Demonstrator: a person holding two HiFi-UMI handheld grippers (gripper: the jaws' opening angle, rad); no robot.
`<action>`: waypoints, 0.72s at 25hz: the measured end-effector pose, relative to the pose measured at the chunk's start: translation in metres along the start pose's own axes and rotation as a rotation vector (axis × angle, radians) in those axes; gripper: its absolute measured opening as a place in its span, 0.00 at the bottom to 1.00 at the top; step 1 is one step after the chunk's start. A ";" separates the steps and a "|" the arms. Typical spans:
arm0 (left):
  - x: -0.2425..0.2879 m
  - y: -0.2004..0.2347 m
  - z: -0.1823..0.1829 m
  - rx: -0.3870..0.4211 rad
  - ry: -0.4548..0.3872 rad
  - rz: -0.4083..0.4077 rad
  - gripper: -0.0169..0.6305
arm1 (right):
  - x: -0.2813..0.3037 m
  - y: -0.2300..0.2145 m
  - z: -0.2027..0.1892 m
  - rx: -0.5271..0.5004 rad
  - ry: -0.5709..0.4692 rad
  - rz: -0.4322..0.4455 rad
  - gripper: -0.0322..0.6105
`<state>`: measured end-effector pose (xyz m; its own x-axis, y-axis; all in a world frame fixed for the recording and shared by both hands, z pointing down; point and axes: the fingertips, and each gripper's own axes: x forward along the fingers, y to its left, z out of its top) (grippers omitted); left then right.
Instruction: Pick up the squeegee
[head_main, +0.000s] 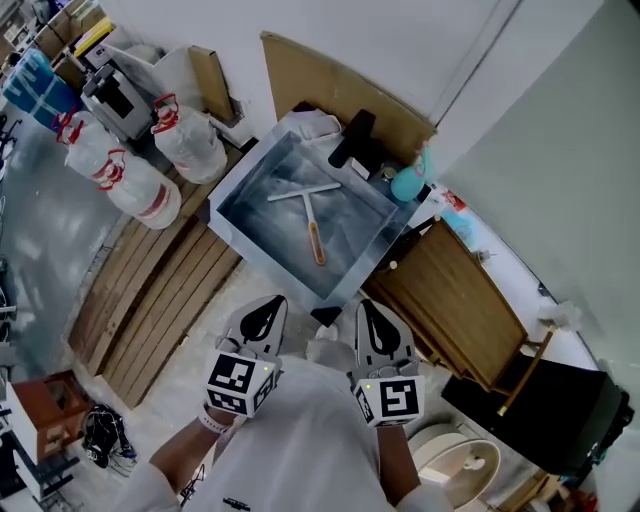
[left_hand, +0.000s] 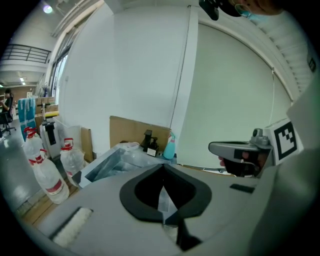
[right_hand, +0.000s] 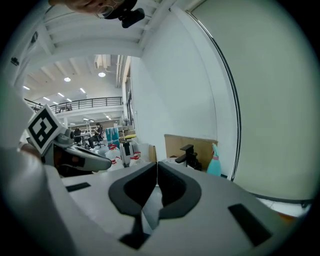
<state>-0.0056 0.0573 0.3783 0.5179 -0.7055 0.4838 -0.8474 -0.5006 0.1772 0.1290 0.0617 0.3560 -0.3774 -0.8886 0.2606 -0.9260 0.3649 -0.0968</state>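
Observation:
The squeegee (head_main: 311, 222), a pale T-shaped blade on an orange handle, lies flat inside the steel sink basin (head_main: 240, 228) in the head view. Both grippers are held side by side short of the basin's near corner, apart from it. My left gripper (head_main: 268, 306) is shut with nothing in it, and my right gripper (head_main: 368, 308) is likewise shut and empty. In the left gripper view the left gripper (left_hand: 163, 170) points toward the basin (left_hand: 102, 165), whose wall hides the squeegee. The right gripper (right_hand: 157, 164) points past the black faucet (right_hand: 186, 152).
Water jugs (head_main: 140, 185) stand left of the basin on a wooden pallet (head_main: 160, 290). The black faucet (head_main: 352, 138) and a teal spray bottle (head_main: 408, 183) sit at the basin's far side, before a cardboard sheet (head_main: 330, 85). A wooden board (head_main: 455, 300) lies to the right.

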 end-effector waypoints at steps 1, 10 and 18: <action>0.006 0.001 0.002 -0.001 -0.001 -0.001 0.03 | 0.005 -0.007 -0.001 0.005 0.000 -0.005 0.06; 0.039 0.017 0.026 -0.003 0.026 -0.049 0.03 | 0.033 -0.016 0.015 0.015 0.039 -0.035 0.06; 0.072 0.036 0.021 -0.002 0.084 -0.083 0.03 | 0.059 -0.021 0.008 0.040 0.060 -0.072 0.06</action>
<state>0.0031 -0.0218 0.4017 0.5745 -0.6171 0.5377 -0.8024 -0.5543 0.2212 0.1264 -0.0008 0.3661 -0.3098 -0.8933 0.3256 -0.9508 0.2883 -0.1135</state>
